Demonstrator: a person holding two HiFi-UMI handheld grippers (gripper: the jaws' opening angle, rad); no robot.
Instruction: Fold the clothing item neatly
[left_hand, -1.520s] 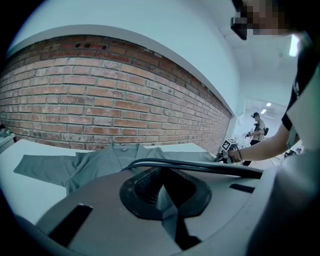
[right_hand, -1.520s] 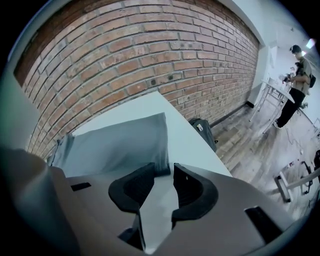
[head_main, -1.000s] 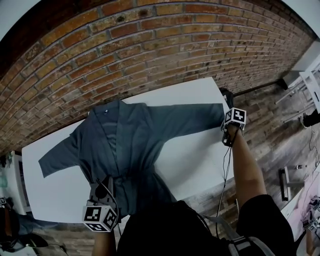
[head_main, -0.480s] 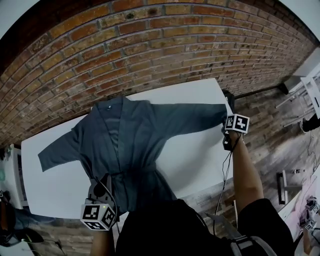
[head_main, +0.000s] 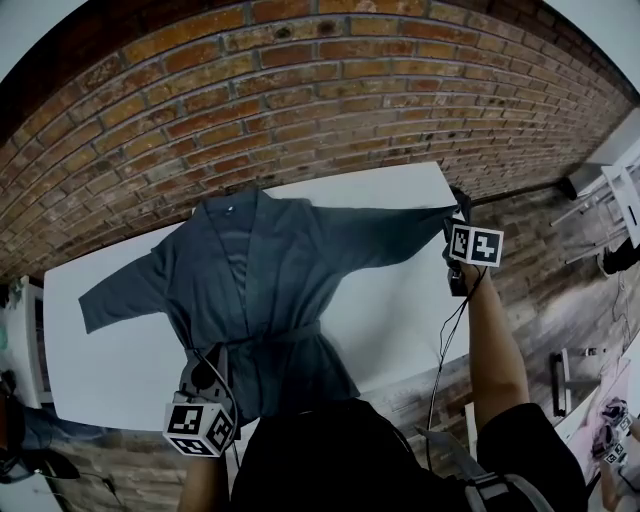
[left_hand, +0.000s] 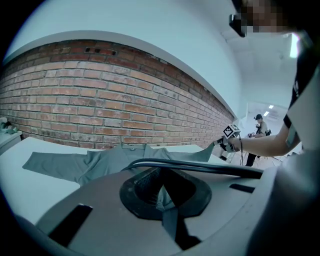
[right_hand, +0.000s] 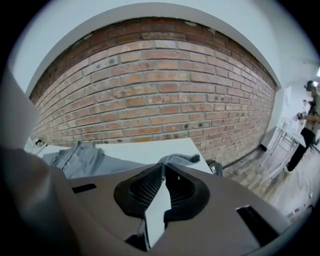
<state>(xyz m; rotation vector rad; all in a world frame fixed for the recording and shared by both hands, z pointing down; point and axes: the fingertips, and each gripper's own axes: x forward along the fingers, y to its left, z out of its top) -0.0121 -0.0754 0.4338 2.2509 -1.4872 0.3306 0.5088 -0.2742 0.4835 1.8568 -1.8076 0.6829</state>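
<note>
Grey-blue robe-style cloth garment (head_main: 260, 290) lies spread face up on the white rectangular table (head_main: 400, 310), collar toward the red brick wall (head_main: 300, 100). Its 2 sleeves are out to the sides.

The left gripper (left_hand: 162, 192) has its jaws together, pinching a bit of the lower hem at the near table edge. The right gripper (right_hand: 164, 170) has just been closing its jaws. The bunched sleeve cuff (right_hand: 182, 159) sits at their tips and looks clamped and raised off the table, so the right sleeve (head_main: 390, 232) slopes up to it.

Likely step: bringing that sleeve in over the body.

Risks, as I judge them:
- The right grip looks shallow, only the cuff edge. A quick swing could pull it free and drop the sleeve in a heap.
- A carry that is too low or too hard would drag the shoulder and skew the whole garment. The left pinch holds only 1 hem point.
- The waist tie (head_main: 285, 335) already puckers the middle, so folding over it may lock creases in.
- The far left sleeve (head_main: 120, 298) is loose and may shift if the body slides.
- The hem near the table edge could slip off. The person's body hides that part, so I can't tell how much overhangs.
</note>
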